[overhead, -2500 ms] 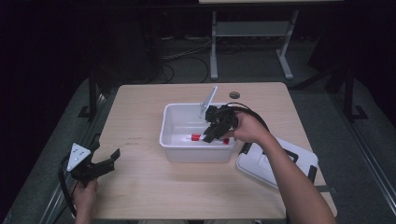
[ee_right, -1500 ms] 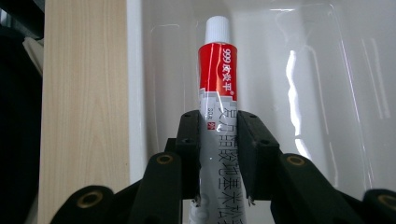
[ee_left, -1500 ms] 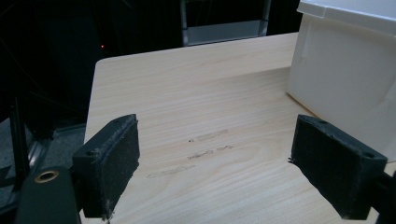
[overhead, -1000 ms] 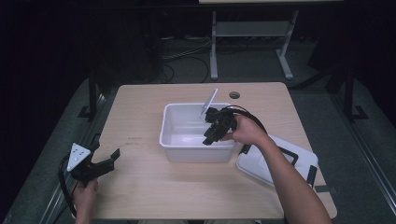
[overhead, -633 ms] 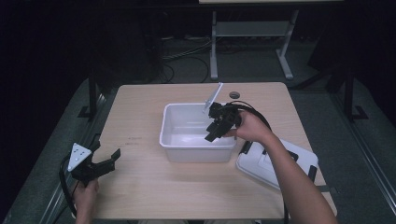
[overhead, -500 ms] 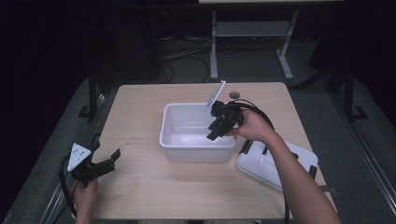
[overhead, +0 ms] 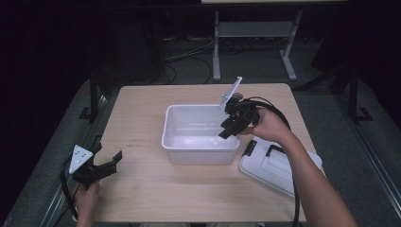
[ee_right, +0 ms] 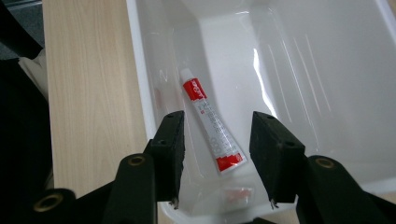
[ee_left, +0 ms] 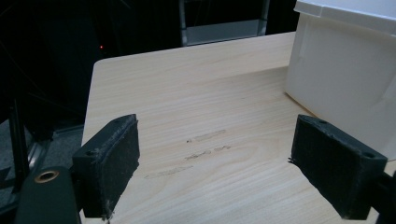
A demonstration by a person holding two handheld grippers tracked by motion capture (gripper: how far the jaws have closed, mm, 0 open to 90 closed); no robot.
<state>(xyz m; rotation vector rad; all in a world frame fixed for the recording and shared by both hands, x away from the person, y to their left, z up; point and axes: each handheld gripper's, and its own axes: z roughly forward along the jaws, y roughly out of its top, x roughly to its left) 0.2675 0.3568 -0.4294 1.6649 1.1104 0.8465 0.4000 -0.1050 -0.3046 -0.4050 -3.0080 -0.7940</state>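
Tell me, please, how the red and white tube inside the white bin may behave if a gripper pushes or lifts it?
The tube lies flat on the glossy floor of the white bin, so it would probably slide, not roll. It looks thin and soft, likely light, and may dent or bend when squeezed mid-body.

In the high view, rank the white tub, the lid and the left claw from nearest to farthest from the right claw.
From the right claw, open above the tub:
1. White tub, directly beneath it.
2. Lid, flat on the table at the tub's right.
3. Left claw, at the table's near left corner.
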